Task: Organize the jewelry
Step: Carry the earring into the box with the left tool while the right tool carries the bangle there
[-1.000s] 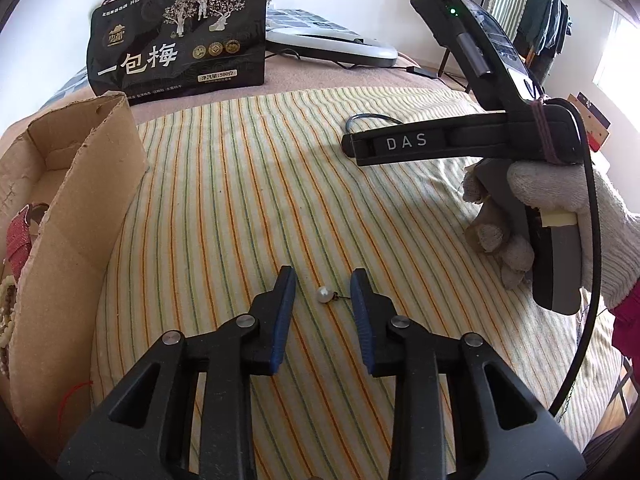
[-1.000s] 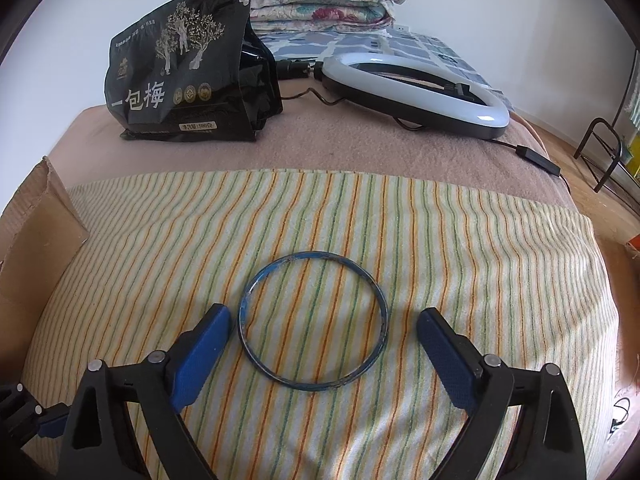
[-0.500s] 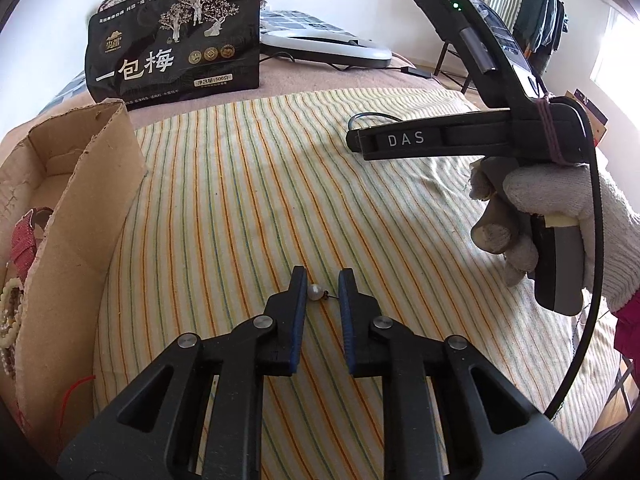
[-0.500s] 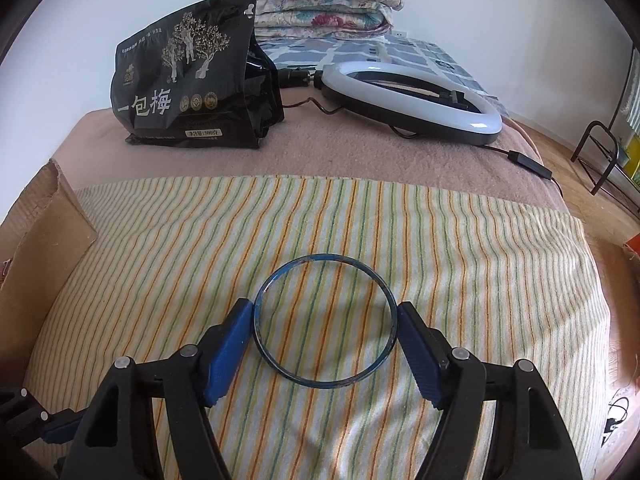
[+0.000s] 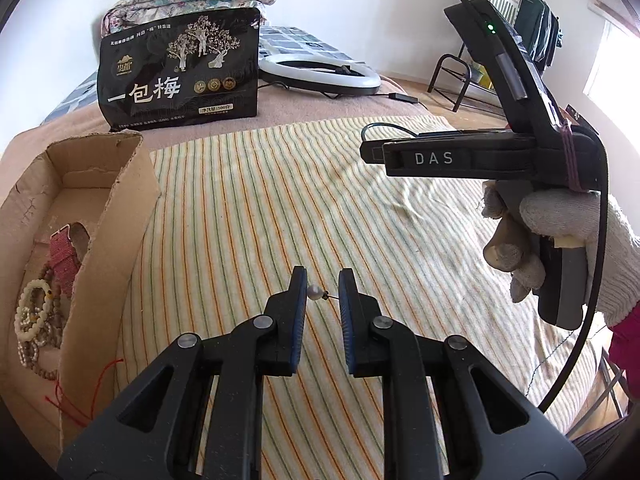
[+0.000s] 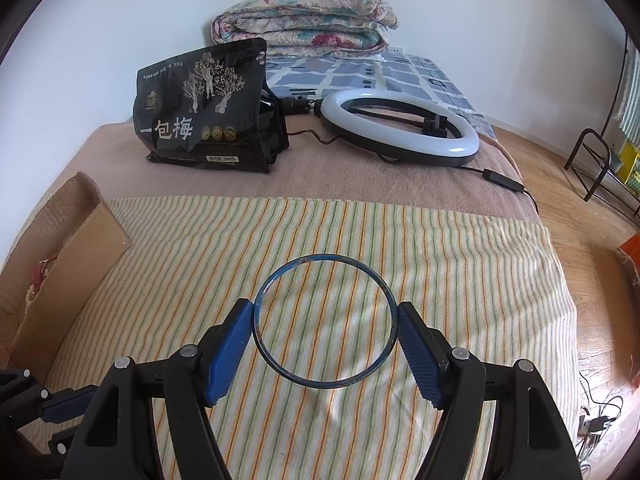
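Observation:
My left gripper (image 5: 322, 280) is shut on a small pearl earring (image 5: 315, 292): the pearl touches the left pad and its pin reaches the right pad, above the striped cloth (image 5: 280, 200). My right gripper (image 6: 325, 312) is shut on a thin blue bangle (image 6: 325, 322), with a pad pressing each side of the ring, which hangs over the cloth. In the left wrist view a gloved hand (image 5: 560, 232) holds that gripper at the right, and the bangle's arc (image 5: 384, 128) shows above its finger. A cardboard box (image 5: 116, 216) at the left holds bead bracelets (image 5: 34, 312) and a pink strap (image 5: 64, 256).
A black snack bag (image 6: 204, 120) and a ring light (image 6: 400, 128) with its cable lie at the back of the bed, and a folded quilt (image 6: 304, 20) sits against the wall. The bed drops off to a wooden floor (image 6: 580, 220) and a metal rack (image 6: 592, 160) on the right.
The left jaws narrowed onto the pearl earring and the right jaws closed on the bangle. Both grippers then rose off the cloth with their pieces.

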### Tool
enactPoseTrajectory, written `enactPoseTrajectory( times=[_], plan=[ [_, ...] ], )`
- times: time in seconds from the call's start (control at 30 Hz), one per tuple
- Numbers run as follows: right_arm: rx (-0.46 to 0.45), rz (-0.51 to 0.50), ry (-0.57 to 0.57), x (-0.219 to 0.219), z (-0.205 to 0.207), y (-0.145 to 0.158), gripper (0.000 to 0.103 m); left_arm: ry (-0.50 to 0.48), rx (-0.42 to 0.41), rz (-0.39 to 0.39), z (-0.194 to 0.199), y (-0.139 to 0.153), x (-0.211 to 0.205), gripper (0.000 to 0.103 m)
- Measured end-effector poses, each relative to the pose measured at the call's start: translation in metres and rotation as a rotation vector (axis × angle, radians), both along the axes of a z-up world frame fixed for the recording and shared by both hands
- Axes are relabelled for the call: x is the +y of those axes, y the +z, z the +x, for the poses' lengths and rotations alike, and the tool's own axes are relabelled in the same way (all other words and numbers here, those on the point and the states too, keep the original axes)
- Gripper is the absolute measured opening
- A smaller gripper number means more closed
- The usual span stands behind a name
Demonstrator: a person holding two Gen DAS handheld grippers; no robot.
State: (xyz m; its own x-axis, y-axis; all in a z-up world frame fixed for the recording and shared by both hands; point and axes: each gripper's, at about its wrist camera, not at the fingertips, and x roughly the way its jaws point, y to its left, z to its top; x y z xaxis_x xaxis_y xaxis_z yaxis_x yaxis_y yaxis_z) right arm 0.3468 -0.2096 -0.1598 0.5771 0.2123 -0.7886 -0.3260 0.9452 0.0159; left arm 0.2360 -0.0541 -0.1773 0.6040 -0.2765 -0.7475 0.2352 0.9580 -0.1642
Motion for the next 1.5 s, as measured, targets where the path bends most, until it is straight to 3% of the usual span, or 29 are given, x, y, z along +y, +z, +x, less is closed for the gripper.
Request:
enactPoseTrajectory(
  times=[0.7,1.17,1.5],
  plan=[
    [-0.074,0.057,0.028,0.008,-0.080,0.078,0.074,0.058,-0.114,-0.058,-0.050,0.083,0.054,0.015],
    [-0.110,0.081,0.141,0.076,-0.104,0.105,0.074,0.175,-0.144,-0.051,-0.066,0.105,0.127,0.014],
    [-0.109,0.082,0.221,0.134,-0.096,0.104,0.074,0.295,-0.134,-0.054,-0.067,0.102,0.183,0.015]
  ],
)
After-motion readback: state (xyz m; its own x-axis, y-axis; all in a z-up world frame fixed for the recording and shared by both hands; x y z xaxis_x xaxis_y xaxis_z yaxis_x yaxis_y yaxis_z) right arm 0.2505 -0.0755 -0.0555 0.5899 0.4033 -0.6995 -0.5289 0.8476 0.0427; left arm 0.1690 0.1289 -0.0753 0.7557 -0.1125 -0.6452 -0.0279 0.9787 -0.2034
